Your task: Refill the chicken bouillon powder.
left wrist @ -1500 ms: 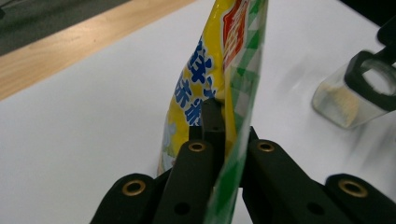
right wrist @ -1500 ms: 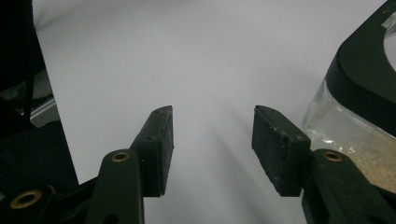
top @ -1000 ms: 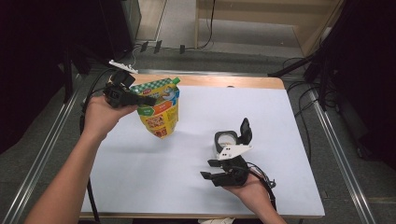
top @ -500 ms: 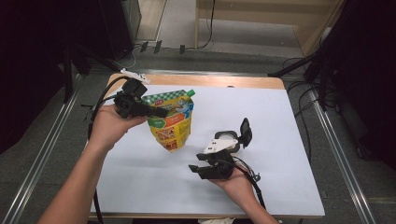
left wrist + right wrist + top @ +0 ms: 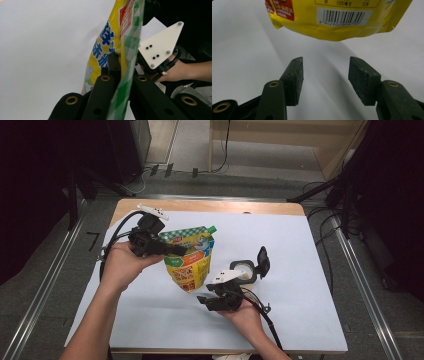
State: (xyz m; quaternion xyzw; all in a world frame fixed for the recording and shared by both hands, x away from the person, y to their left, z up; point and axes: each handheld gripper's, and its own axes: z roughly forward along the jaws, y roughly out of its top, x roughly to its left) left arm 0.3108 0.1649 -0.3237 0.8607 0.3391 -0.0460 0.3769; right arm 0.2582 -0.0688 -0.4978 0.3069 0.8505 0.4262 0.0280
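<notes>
1. Left hand-held gripper (image 5: 172,251) is clamped tight on the green checkered top edge of the yellow pouch (image 5: 192,262), so the pouch hangs off the white worktop (image 5: 300,250). In the left gripper view you can see that edge pinched right between the two black jaws.
2. Pouch sits roughly mid-worktop, a bit toward 9 o'clock in the high view. Its green cap (image 5: 212,228) pokes out at the top corner, toward 1 o'clock of the pouch, and the bottom corner dangles down toward 6 o'clock.
3. Right hand-held gripper (image 5: 206,301) is at about 5 o'clock from the pouch, just below its lower corner, held in the right hand (image 5: 245,312). Jaws are apart and have just been opening a bit more, nothing between them.
4. Right gripper view backs that up: both pads (image 5: 295,75) stand wide with bare white worktop between them, and the pouch's bottom with its barcode (image 5: 343,16) hangs above them at 12 o'clock, not touching.
5. Black round container (image 5: 246,270) with its flip lid (image 5: 262,261) up rests on the worktop at about 3 o'clock of the pouch, just beyond the right hand-held gripper.
</notes>
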